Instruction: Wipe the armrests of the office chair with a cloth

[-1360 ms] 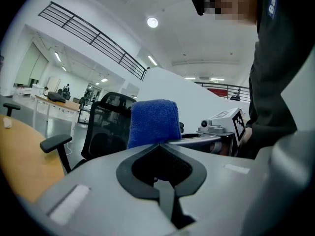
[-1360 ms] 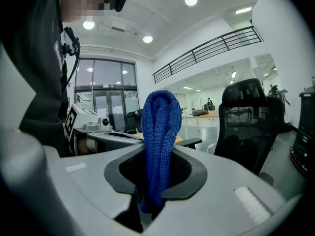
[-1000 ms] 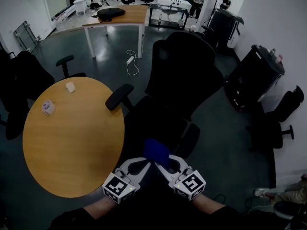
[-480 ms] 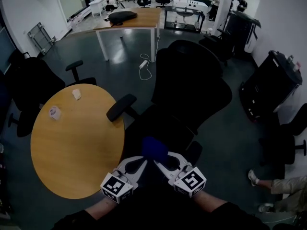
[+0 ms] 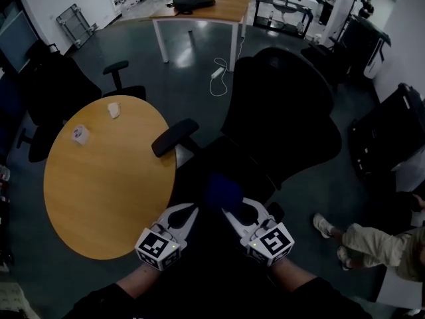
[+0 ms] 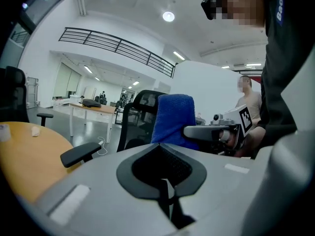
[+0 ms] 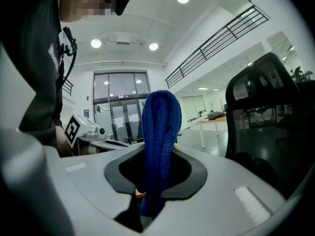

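A black office chair stands right in front of me, its left armrest next to the round table. Its right armrest is mostly hidden behind my right gripper. A blue cloth sticks up from my right gripper, whose jaws are shut on it. My left gripper is shut, with nothing between its jaws. It sits just left of the cloth. Both grippers hover over the chair's seat.
A round wooden table lies at the left with two small white items on it. Other black chairs stand at the far left. A rectangular desk is at the back. A person's leg and shoe show at the right.
The view has shifted: the table and chair sit lower and further right in the frame. Both grippers keep their place relative to each other, and the cloth stays held.
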Motion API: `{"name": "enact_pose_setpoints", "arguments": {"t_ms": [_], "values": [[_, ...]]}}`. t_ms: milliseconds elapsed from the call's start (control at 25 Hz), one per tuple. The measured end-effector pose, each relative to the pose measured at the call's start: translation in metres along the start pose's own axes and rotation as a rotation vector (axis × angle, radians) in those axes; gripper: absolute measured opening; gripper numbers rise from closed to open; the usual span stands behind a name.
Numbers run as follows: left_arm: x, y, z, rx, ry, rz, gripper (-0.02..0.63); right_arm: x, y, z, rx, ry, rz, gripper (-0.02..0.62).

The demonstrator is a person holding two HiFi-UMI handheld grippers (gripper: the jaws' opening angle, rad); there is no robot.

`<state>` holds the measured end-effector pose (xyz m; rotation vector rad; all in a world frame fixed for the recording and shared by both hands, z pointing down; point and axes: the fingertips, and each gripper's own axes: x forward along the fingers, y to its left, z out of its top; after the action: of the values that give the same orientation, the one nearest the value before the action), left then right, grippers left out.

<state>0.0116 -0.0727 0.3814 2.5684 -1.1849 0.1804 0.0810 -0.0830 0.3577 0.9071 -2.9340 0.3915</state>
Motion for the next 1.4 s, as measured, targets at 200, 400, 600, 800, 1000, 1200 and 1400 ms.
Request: {"name": "enact_pose_setpoints", "arguments": {"t_ms": [200, 400, 600, 800, 1000, 1200, 1400], "values": [[0.003, 0.05, -0.004, -0.022, 0.014, 0.046, 0.014, 0.023, -0.017, 0.007, -0.008, 0.02, -0.042, 0.089], [0.004, 0.116, -0.013, 0.005, 0.032, 0.083, 0.014, 0.05, -0.035, 0.008, -0.039, 0.052, -0.102, 0.089], [0.005, 0.158, -0.013, -0.011, 0.049, 0.095, 0.014, 0.074, -0.051, 0.017, -0.049, 0.062, -0.157, 0.089], [0.013, 0.195, -0.017, -0.042, 0.061, 0.103, 0.014, 0.099, -0.068, 0.019, -0.048, 0.076, -0.189, 0.089], [0.017, 0.241, -0.042, -0.039, 0.089, 0.142, 0.014, 0.128, -0.091, 0.013, -0.061, 0.113, -0.202, 0.089], [0.023, 0.279, -0.066, -0.055, 0.127, 0.193, 0.014, 0.155, -0.117, 0.01, -0.095, 0.161, -0.199, 0.089], [0.029, 0.315, -0.089, -0.061, 0.172, 0.238, 0.014, 0.18, -0.144, 0.008, -0.141, 0.212, -0.194, 0.089]]}}
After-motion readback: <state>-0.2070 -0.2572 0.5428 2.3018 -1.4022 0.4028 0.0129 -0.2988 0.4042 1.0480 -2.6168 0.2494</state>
